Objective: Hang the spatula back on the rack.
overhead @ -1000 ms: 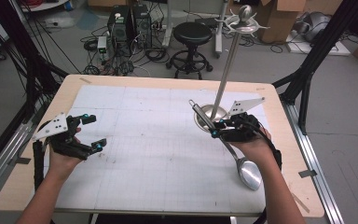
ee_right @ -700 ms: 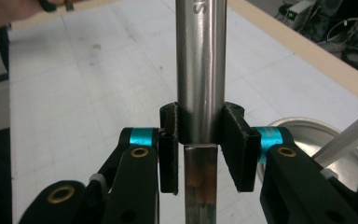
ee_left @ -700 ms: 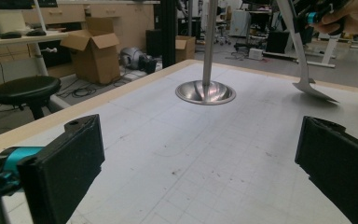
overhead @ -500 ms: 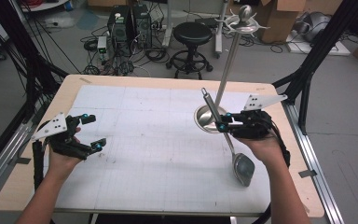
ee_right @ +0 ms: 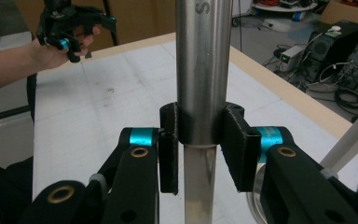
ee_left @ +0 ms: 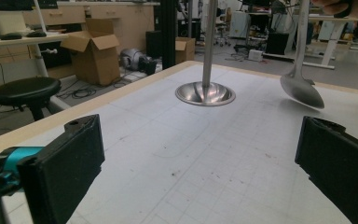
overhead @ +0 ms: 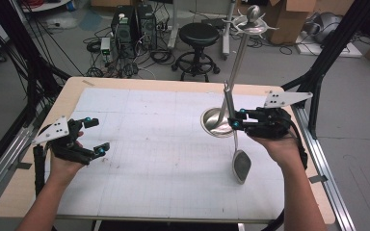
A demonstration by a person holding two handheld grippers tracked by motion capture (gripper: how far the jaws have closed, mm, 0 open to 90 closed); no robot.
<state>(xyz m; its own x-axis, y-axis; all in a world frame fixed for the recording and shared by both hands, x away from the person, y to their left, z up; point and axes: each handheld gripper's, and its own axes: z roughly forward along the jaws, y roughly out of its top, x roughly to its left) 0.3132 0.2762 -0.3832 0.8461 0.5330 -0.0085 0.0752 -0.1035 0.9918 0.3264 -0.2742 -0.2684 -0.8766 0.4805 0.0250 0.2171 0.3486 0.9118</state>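
High view sits above the near edge, looking forward and down over the whole worktop. Left gripper view skims low across it toward the stand. Right gripper view is jammed right up against the ladle handle; all three catch the worktop.

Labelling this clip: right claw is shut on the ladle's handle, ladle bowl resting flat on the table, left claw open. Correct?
One error: the ladle isn't resting on the table. The high view shows it lifted, hanging bowl-down from the right claw, handle up beside the stand. The rest holds: right claw shut on the handle, left claw open.
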